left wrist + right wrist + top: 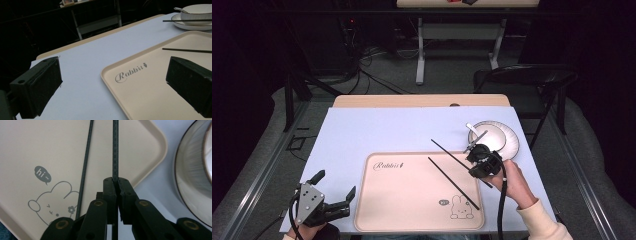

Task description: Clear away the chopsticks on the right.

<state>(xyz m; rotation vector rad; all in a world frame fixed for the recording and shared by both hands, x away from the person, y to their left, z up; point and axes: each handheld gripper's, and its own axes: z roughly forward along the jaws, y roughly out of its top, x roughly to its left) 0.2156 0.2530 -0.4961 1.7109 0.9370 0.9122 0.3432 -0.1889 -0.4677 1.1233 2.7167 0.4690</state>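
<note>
From up high, the right gripper at about 3 o'clock pinches one chopstick near its thick end over the tray, the other chopstick lying flat on it; the left gripper sits spread at 7 o'clock. Left gripper view: jaws wide apart, and the plate holds a bowl with a spoon. Right gripper view: jaws pressed tight on that stick, which looks thin, stiff, light and probably slippery, so I'd grip further toward the middle.

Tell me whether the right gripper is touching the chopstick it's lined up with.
Touching. In the right gripper view, the right gripper has its jaws closed flat against the chopstick, which runs out from between them with no gap showing.
</note>
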